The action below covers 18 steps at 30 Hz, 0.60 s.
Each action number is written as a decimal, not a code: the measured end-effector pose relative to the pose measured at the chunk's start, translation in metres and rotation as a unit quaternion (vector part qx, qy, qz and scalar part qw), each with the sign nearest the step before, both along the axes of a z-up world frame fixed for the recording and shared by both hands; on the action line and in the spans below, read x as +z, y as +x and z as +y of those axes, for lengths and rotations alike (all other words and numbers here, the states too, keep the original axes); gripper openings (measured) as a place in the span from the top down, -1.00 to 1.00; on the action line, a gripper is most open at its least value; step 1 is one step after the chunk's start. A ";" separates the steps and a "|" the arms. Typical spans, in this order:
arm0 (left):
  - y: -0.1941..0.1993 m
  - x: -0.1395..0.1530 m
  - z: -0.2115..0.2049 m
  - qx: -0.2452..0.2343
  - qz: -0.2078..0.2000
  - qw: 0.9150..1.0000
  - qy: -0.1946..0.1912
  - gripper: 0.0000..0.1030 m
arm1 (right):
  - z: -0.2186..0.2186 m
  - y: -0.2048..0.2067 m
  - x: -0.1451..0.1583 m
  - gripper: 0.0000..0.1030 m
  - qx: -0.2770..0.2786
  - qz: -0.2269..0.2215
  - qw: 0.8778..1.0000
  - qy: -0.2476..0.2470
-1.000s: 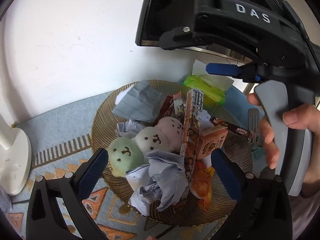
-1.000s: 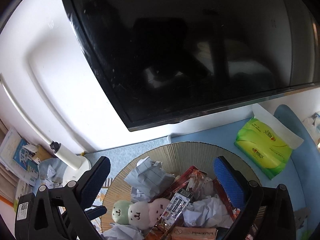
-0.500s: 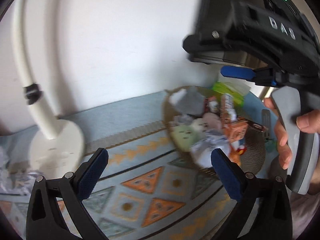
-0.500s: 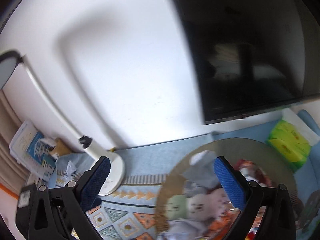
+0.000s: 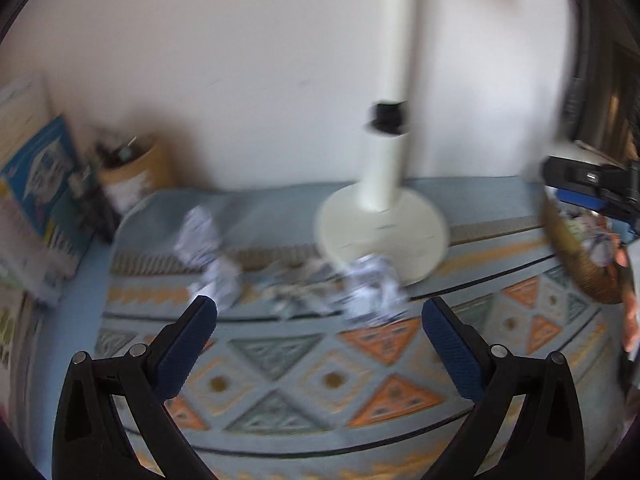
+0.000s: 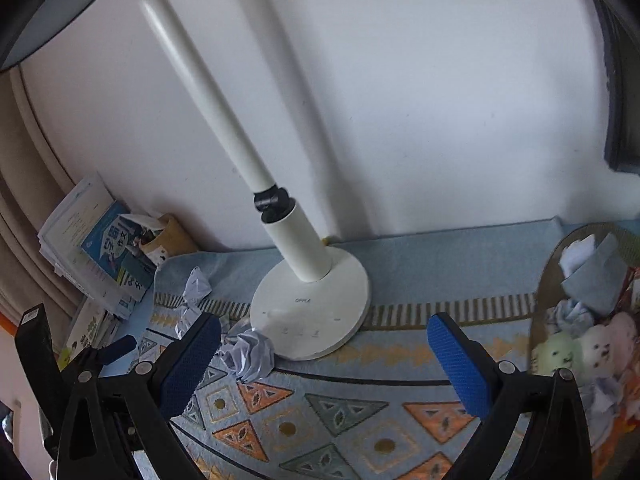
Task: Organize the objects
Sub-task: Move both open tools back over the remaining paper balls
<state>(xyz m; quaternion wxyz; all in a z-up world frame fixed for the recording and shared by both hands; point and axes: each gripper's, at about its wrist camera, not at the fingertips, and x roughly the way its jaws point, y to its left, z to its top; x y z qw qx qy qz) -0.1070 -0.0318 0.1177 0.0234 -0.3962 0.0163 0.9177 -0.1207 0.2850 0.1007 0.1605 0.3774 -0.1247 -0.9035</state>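
Patterned cloth (image 6: pixel 320 412) by the lamp (image 6: pixel 312 312) carries paper balls (image 6: pixel 252 354) uncollected, basket (image 6: pixel 538 320) already part-filled; both my left gripper (image 5: pixel 318 340) and right gripper (image 6: pixel 324 356) gape, empty.

A white desk lamp with a round flat base (image 6: pixel 310 312) stands at the far middle of a pale blue patterned cloth with orange and grey triangles (image 6: pixel 340 412). Its thick white stem (image 6: pixel 208 76) leans up to the left, with a black joint (image 6: pixel 270 202) partway along. Behind it rises a plain white wall (image 6: pixel 420 100). At the far left, a stack of books and leaflets with blue covers (image 6: pixel 92 240) leans against the wall, and just right of it stands a tan cardboard tube (image 6: pixel 170 238). The left view is blurred.
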 end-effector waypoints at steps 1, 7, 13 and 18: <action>0.000 -0.008 -0.013 0.014 -0.008 1.000 0.003 -0.99 | -0.007 0.001 -0.006 -1.00 -0.001 -0.002 1.000 0.000; 0.002 -0.061 -0.076 0.099 -0.064 0.992 0.041 -0.99 | -0.054 0.012 -0.054 -1.00 -0.011 0.000 0.999 0.053; -0.010 -0.087 -0.087 0.114 -0.062 0.991 0.032 -0.99 | -0.100 0.017 -0.090 -1.00 0.036 0.010 0.995 0.093; -0.028 -0.092 -0.081 0.122 -0.052 0.991 0.034 -0.99 | -0.114 0.004 -0.106 -1.00 0.037 -0.001 0.998 0.048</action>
